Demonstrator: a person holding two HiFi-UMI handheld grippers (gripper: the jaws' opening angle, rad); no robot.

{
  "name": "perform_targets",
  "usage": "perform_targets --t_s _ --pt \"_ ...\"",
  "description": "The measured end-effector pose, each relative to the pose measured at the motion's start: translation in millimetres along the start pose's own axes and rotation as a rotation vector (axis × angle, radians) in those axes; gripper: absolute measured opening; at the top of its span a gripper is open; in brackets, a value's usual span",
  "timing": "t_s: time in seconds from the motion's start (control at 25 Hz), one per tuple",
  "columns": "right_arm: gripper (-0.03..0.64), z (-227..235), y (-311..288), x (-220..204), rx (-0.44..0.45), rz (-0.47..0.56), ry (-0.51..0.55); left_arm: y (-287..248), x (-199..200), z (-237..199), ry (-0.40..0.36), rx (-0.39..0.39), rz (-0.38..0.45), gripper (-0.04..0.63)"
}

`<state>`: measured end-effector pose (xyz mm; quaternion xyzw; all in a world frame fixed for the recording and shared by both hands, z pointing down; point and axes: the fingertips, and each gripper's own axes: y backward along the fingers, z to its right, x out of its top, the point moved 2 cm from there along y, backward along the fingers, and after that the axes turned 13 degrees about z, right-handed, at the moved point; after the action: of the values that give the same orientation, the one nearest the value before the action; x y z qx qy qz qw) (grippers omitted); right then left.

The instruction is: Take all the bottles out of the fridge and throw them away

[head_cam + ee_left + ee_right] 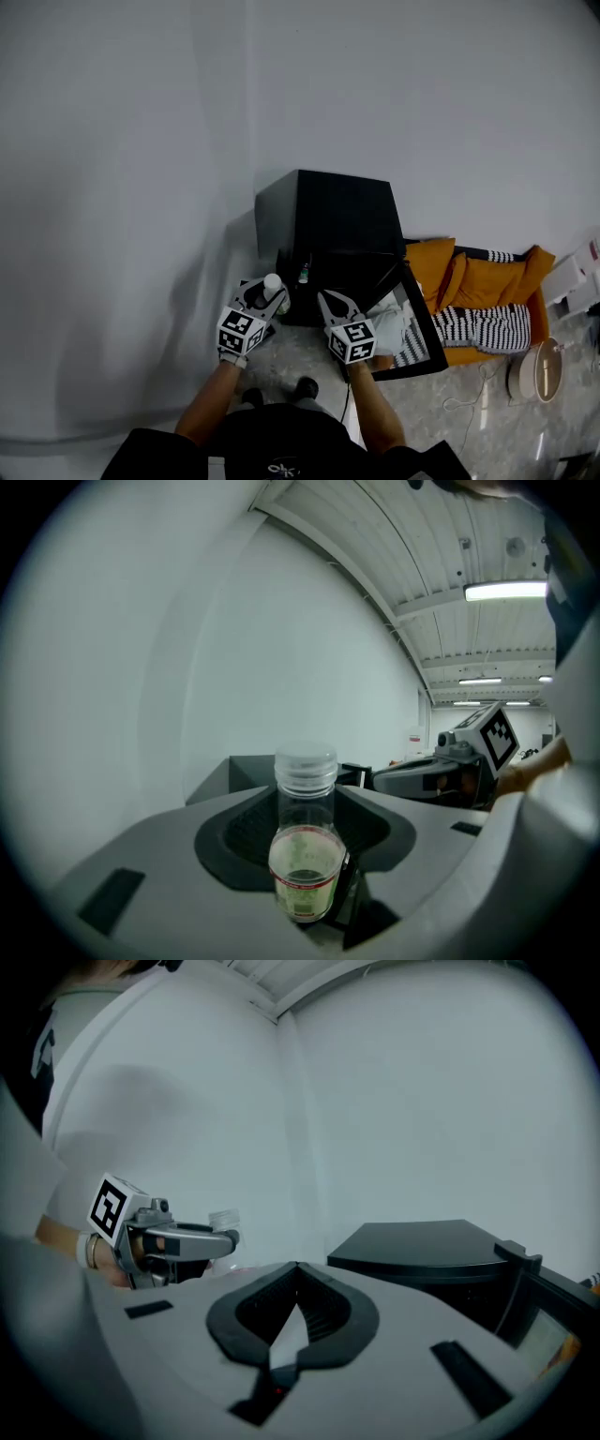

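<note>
White wall [141, 141] behind, left gripper [265, 296] jaws clamp a clear bottle [306, 789], label [302, 892] unreadable; right gripper [296, 1279] jaws closed, empty.

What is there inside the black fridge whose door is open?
In the head view, one small bottle stands at the left of the fridge opening. The rest of the inside is dark, and the fridge's top covers it, so more bottles cannot be ruled out.
</note>
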<state>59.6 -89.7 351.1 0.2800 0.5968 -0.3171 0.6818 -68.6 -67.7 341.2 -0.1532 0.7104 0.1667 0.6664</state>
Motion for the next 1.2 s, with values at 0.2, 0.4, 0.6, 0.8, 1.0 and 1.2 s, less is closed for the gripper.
perform_targets --t_s 0.2,0.4,0.6,0.8,1.0,1.2 --pt "0.008 -22 -18 -7 0.076 -0.016 0.004 30 7 -22 -0.007 0.051 0.022 0.186" --pt "0.008 -32 -36 -9 0.128 -0.025 0.004 44 9 -45 0.0 0.122 0.034 0.186" --pt "0.008 -35 -50 -5 0.16 -0.033 0.018 45 13 -54 0.0 0.15 0.041 0.186" --pt "0.008 -42 -63 1 0.196 -0.023 0.021 50 16 -59 -0.009 0.18 0.052 0.186" --pt "0.008 -58 -81 -5 0.27 -0.025 0.009 69 19 -73 -0.014 0.252 0.055 0.186" --pt "0.008 -84 -99 -9 0.355 -0.031 -0.005 93 21 -85 -0.023 0.331 0.054 0.186"
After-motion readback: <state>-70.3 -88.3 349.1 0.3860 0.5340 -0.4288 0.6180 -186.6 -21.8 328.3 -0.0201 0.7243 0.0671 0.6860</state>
